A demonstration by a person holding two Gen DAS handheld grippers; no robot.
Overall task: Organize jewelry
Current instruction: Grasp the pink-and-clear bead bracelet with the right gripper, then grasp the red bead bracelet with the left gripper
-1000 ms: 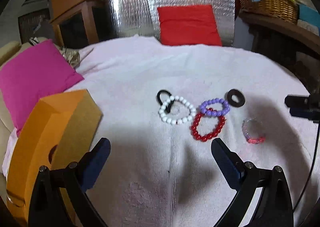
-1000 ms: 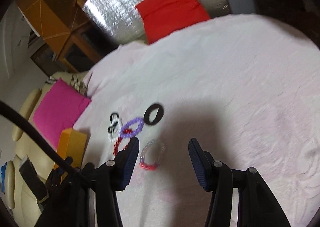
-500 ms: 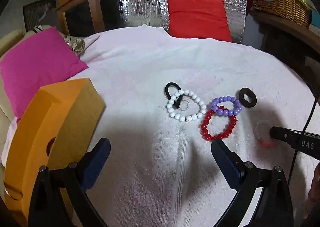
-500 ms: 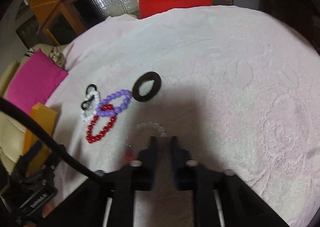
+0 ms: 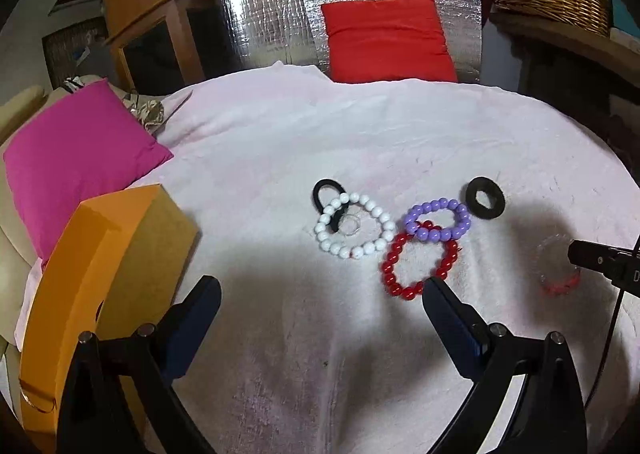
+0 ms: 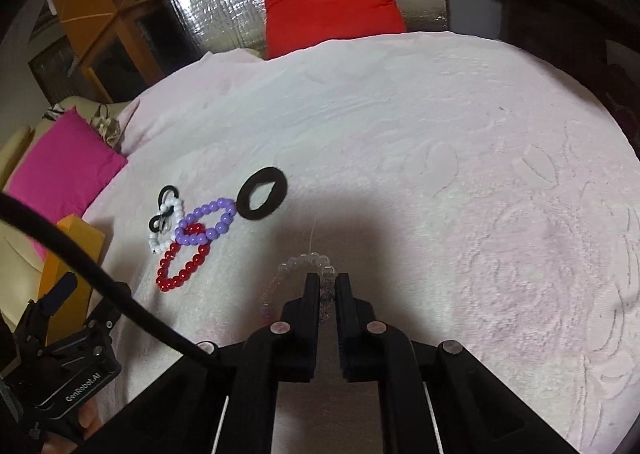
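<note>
A: Left wrist view first. Left gripper (image 5: 320, 290) spread wide, empty, hovering low over the pink towel (image 5: 360, 133). Orange box (image 5: 100, 274) at nine o'clock, just beside the left finger. White bead bracelet (image 5: 354, 228) at twelve, lying over a black hair tie (image 5: 326, 199) with a small clear ring (image 5: 350, 222) inside its loop.

B: And further round?

A: Red bead bracelet (image 5: 418, 264) at one o'clock, overlapped by the purple bead bracelet (image 5: 438, 219); black ring (image 5: 485, 203) at two. Clear bracelet (image 5: 558, 266) at three, with the tip of the right gripper (image 5: 576, 254) over it.

B: Right wrist view?

A: Right gripper (image 6: 327, 282) angled down toward the towel, fingers nearly together, pinched on the near side of the clear bracelet (image 6: 304, 264), beads arcing out at twelve. Black ring (image 6: 262, 193) at eleven, purple bracelet (image 6: 206, 221) and red bracelet (image 6: 182, 264) at ten, both clear of the grip.

B: Risks?

A: Thin hold on round, slick beads: likely to slip out on lifting. Elastic could stretch or snap back. Towel pile possibly caught between the fingers. Far half of the bracelet dangling, liable to snag on the way to the box.
</note>
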